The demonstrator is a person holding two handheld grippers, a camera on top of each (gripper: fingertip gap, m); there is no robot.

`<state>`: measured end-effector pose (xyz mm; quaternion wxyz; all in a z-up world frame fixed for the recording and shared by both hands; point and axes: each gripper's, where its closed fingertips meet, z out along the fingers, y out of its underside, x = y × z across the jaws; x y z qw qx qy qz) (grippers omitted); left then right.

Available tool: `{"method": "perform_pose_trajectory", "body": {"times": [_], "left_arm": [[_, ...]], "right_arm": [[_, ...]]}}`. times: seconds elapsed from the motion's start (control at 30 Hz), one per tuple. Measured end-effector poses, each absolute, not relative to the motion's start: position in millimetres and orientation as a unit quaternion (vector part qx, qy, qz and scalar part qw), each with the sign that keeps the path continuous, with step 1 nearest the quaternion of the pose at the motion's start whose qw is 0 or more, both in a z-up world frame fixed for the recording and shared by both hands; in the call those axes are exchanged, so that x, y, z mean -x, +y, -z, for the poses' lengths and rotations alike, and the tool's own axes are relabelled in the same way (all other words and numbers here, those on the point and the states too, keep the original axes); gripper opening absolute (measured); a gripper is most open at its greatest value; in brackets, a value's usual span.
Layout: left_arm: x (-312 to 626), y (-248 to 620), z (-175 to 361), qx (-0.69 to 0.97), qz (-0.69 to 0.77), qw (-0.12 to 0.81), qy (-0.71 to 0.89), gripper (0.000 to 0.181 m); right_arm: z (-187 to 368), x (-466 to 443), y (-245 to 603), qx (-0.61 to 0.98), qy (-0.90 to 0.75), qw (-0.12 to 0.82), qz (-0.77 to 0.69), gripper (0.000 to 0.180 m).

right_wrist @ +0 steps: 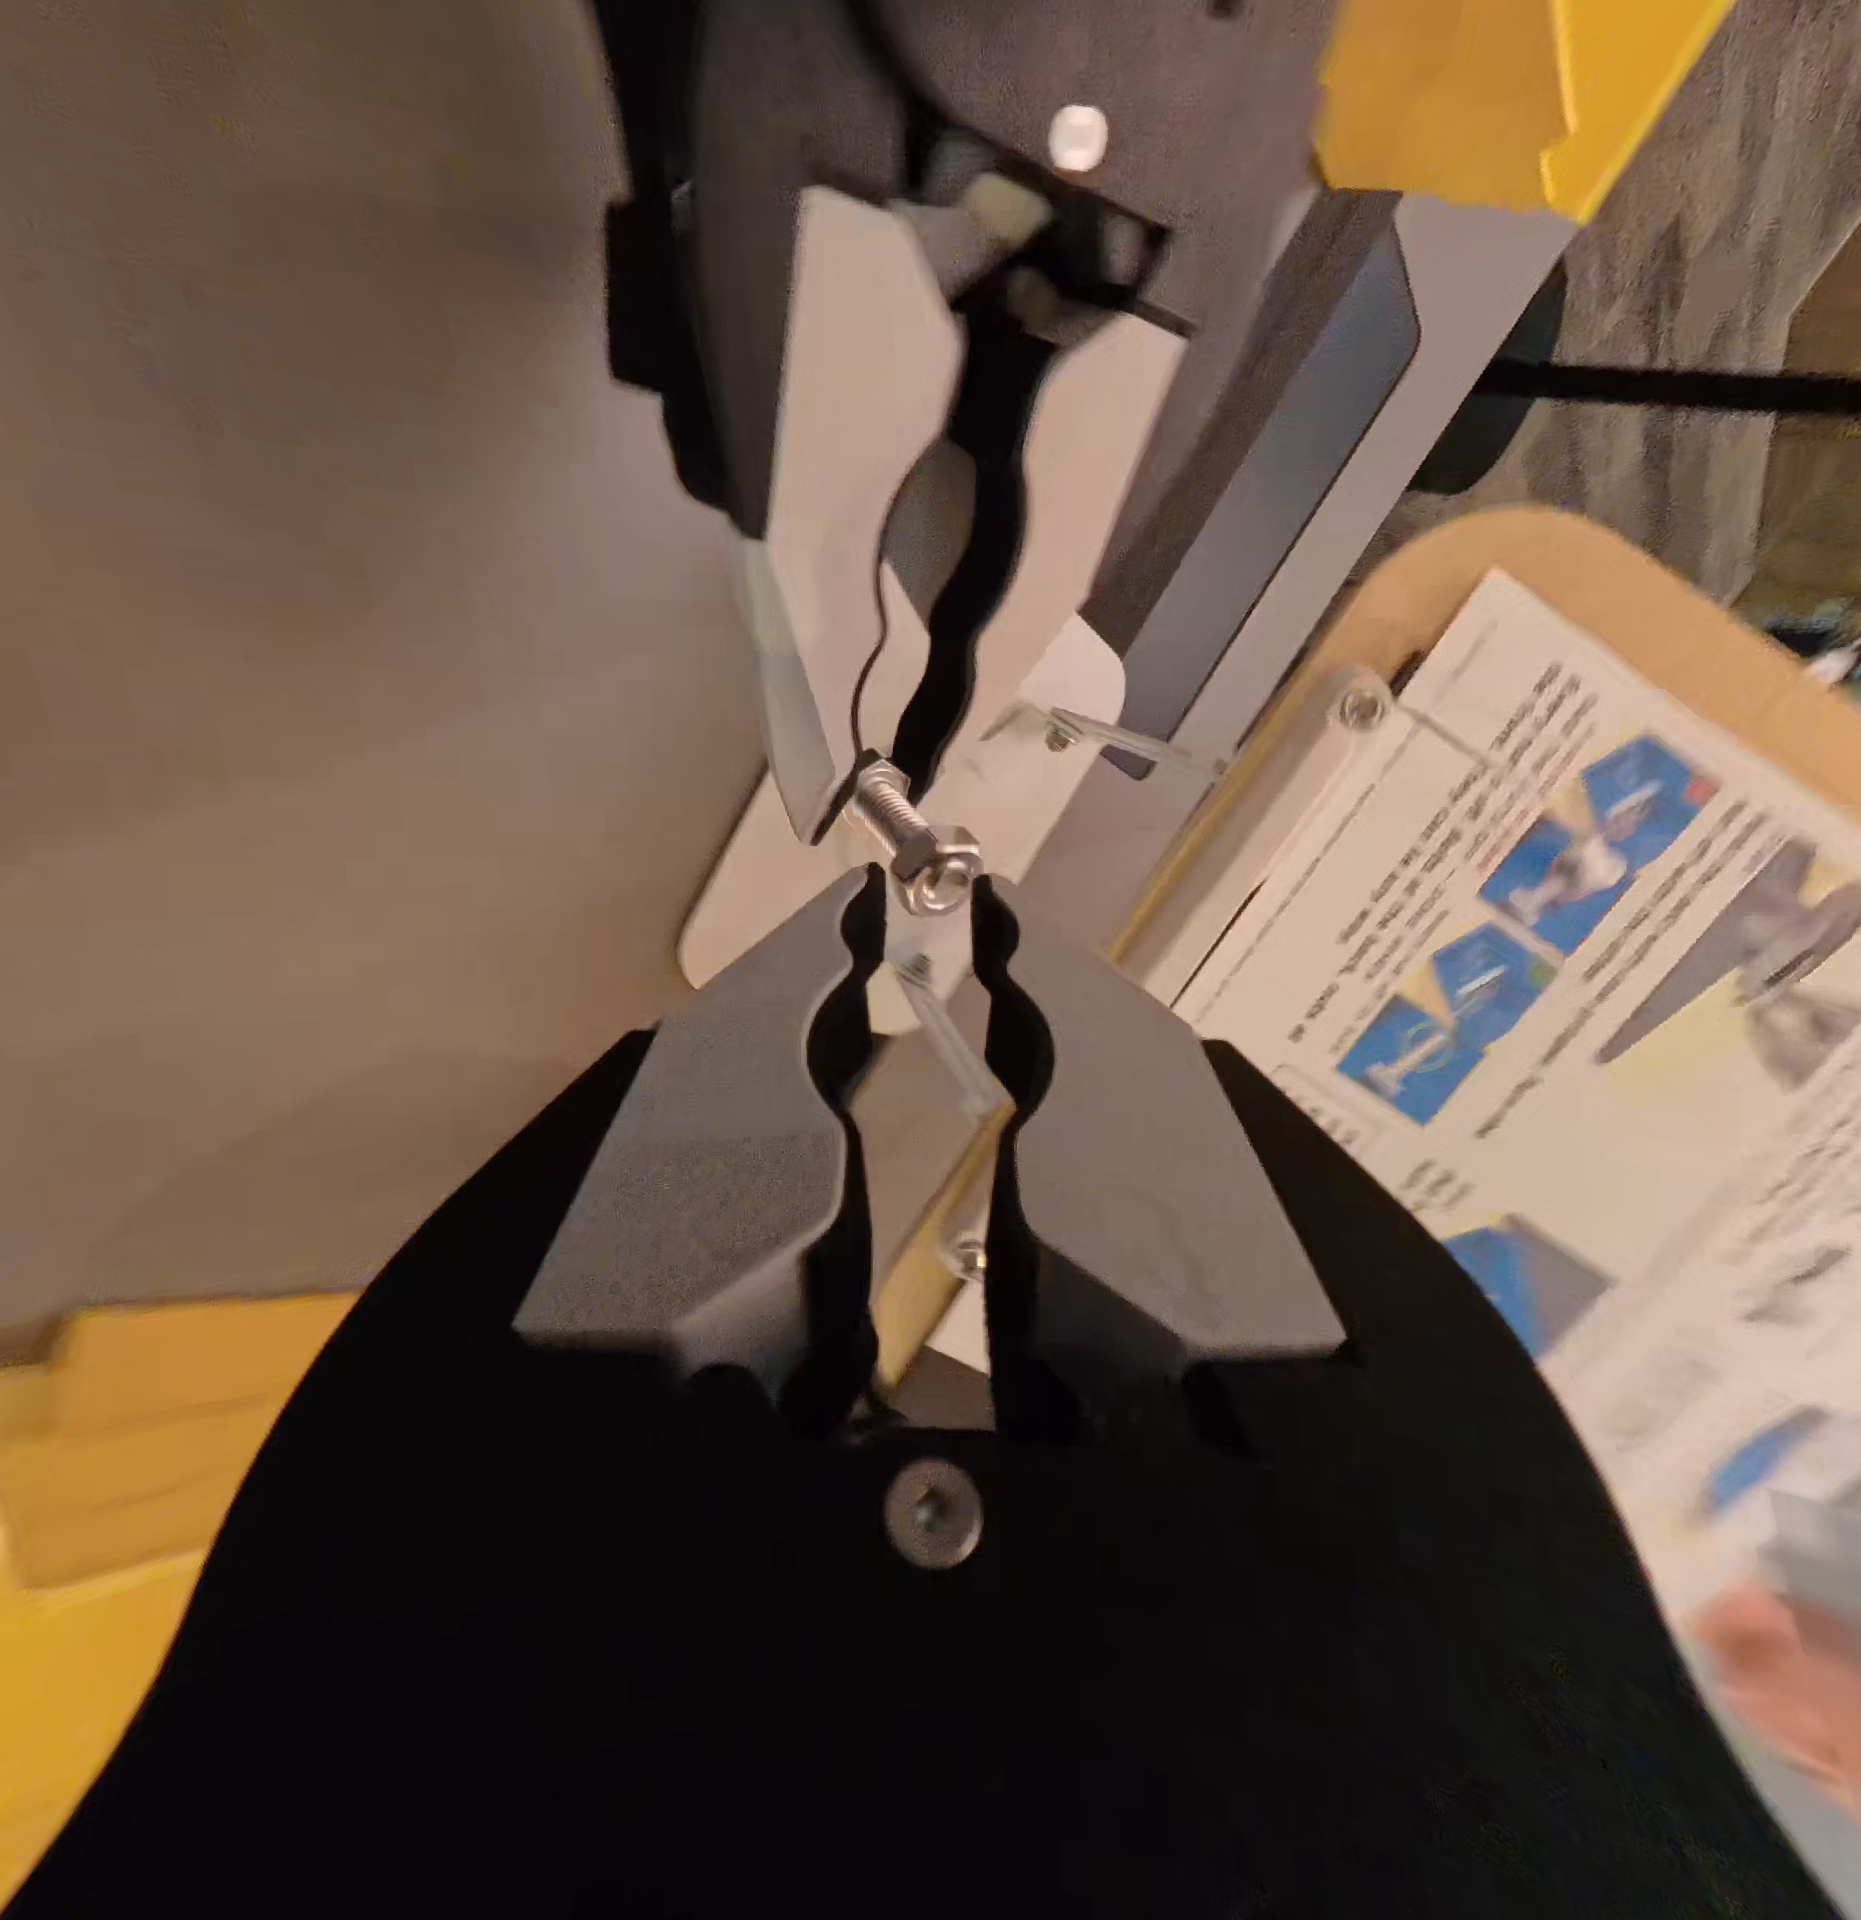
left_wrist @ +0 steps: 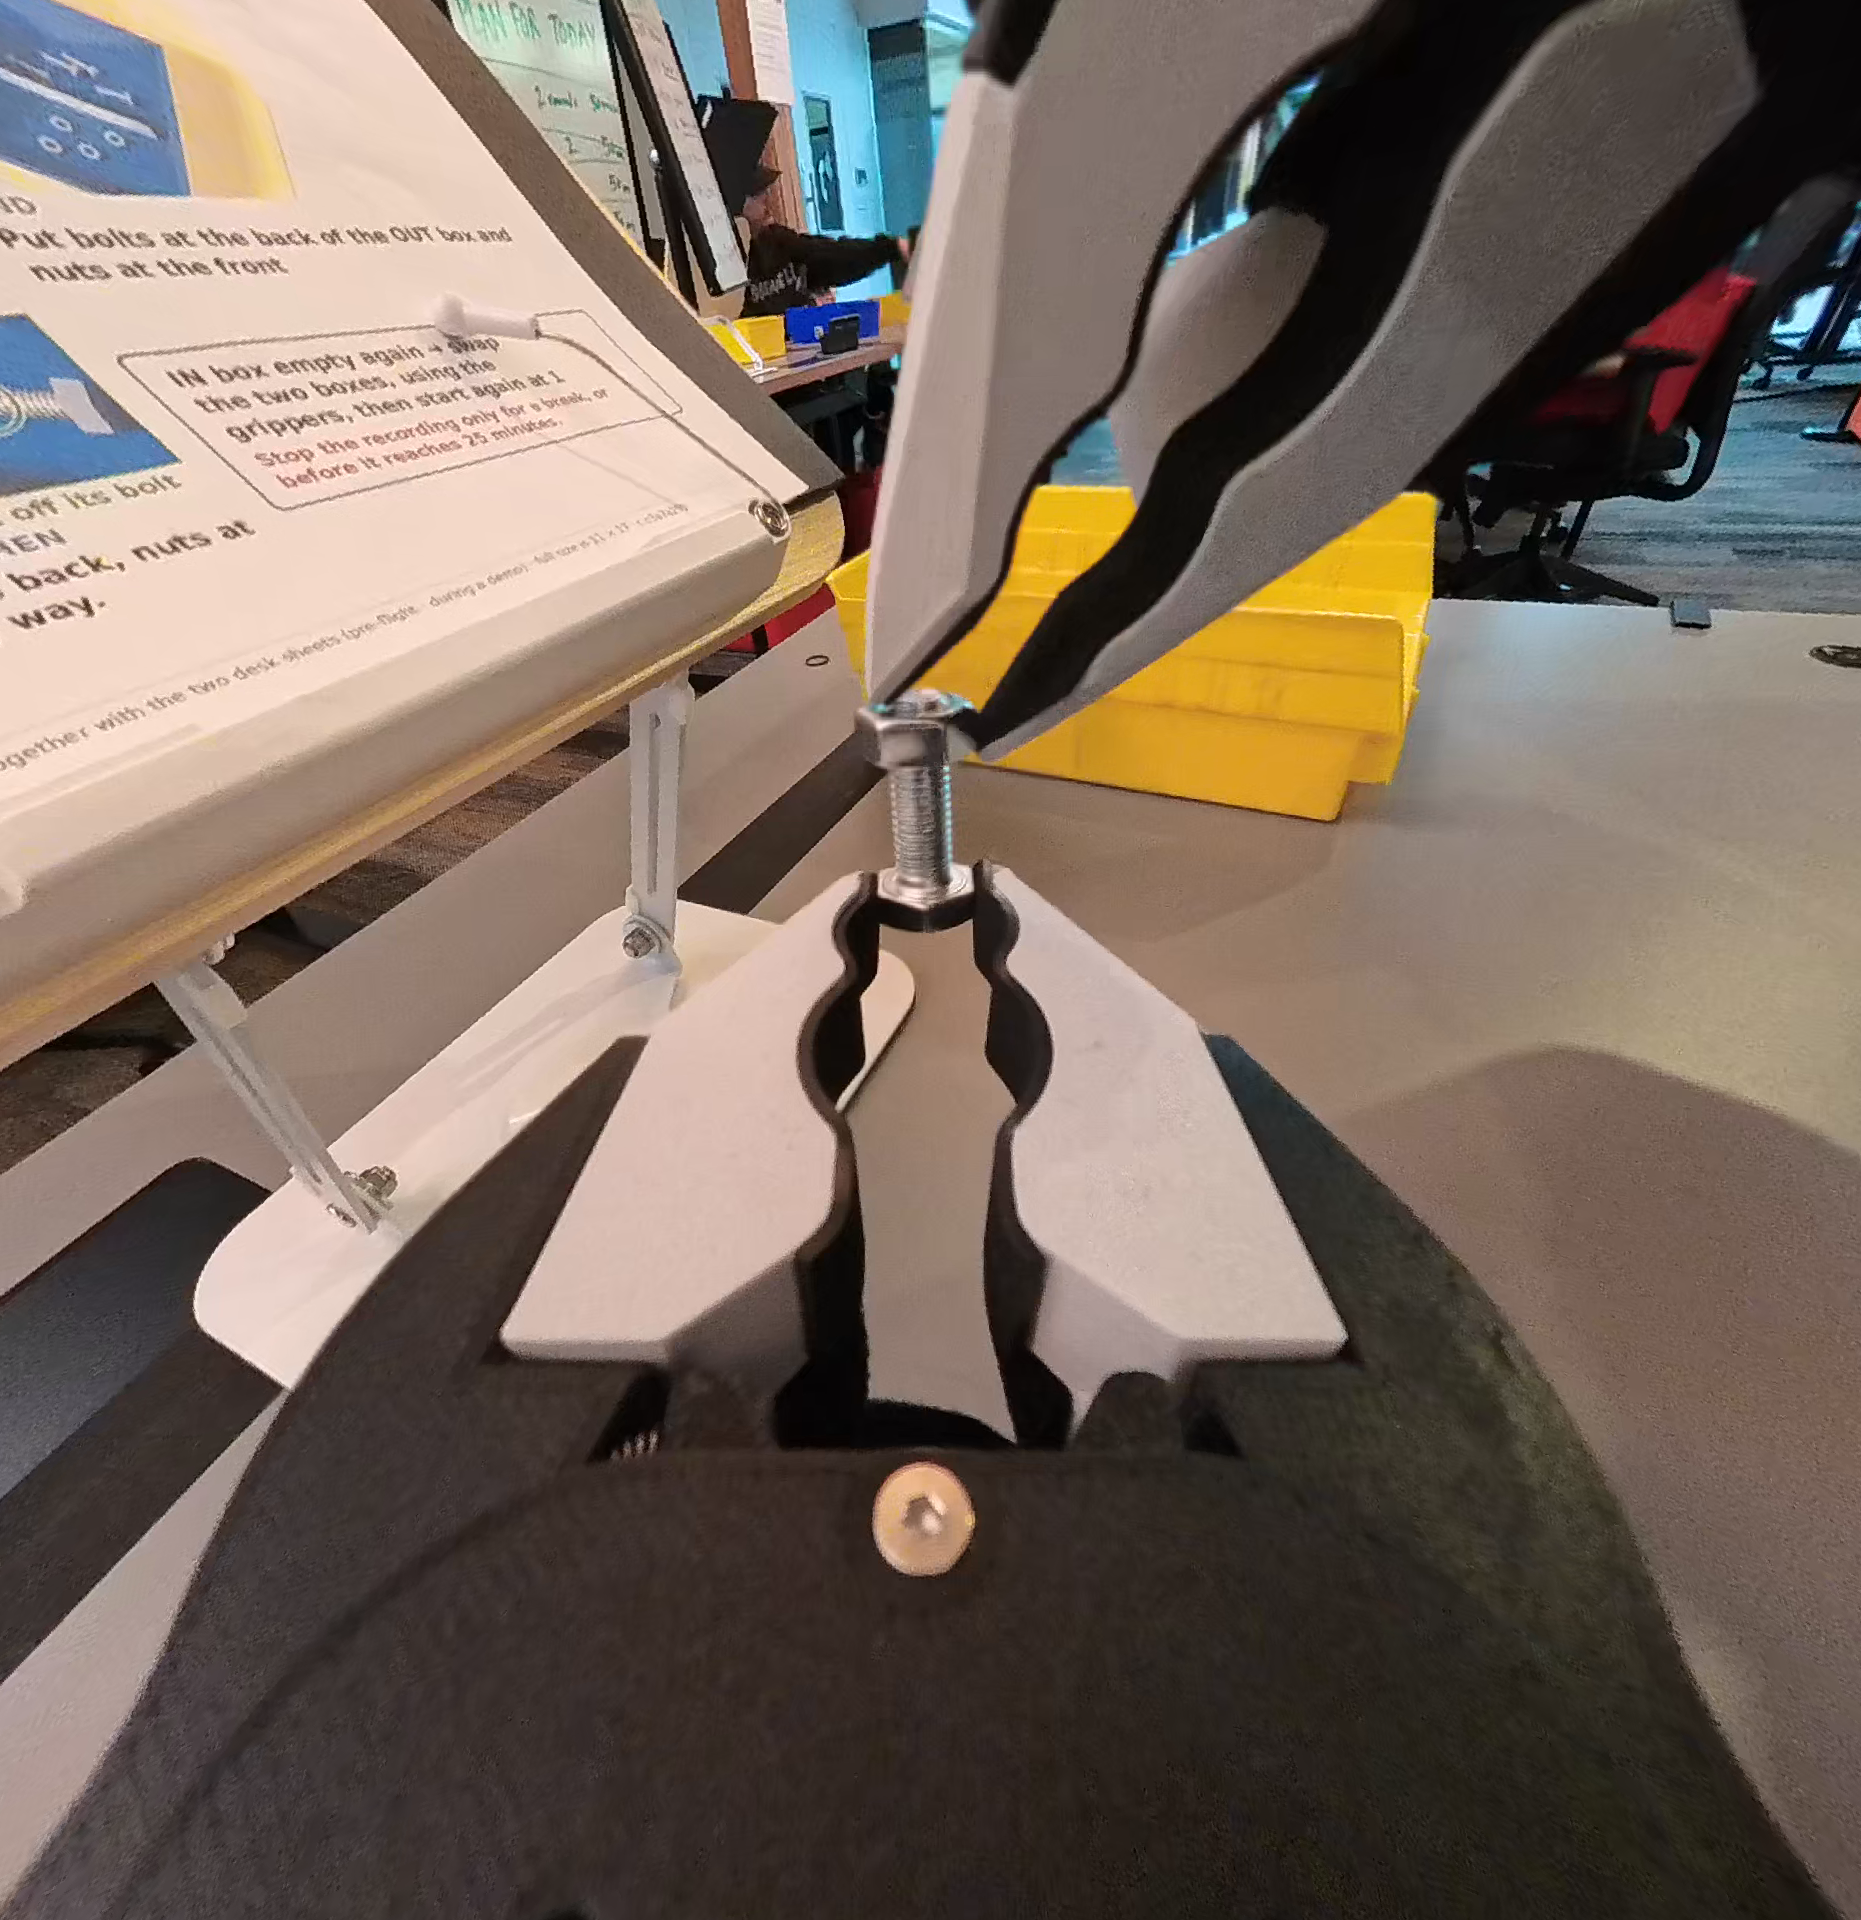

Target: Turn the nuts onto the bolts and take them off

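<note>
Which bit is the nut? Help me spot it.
Find the yellow bin on the table; before it, two grippers meet around an upright bolt. The nut is the six-sided ring at its upper end, pinched by the right gripper, unlike the head below in the left gripper.

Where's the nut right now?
The nut sits on the top end of the upright bolt, pinched by the right gripper; the left gripper clamps the bolt's head below, above the grey table.
</note>
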<state>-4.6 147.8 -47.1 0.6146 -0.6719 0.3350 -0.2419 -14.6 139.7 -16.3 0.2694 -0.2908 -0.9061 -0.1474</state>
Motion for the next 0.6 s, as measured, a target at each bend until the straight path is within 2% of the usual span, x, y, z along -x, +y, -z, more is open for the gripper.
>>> {"method": "perform_pose_trajectory", "body": {"times": [0.23,0.33,0.4,0.6], "left_arm": [[8.7,150.1,44.8,0.672,0.238,0.62,0.326,0.016],[7.7,149.9,45.3,0.673,0.234,0.62,0.329,0.016],[6.1,149.6,46.2,0.673,0.231,0.619,0.332,0.016],[4.0,148.7,47.4,0.673,0.229,0.617,0.338,0.016]], "right_arm": [[-6.6,18.0,133.2,0.578,-0.757,0.25,-0.174,0.026],[4.4,15.4,134.6,0.636,-0.708,0.215,-0.221,0.038],[16.0,14.0,136.3,0.658,-0.692,0.197,-0.222,0.037],[30.9,18.5,135.2,0.661,-0.689,0.192,-0.225,0.015]]}}
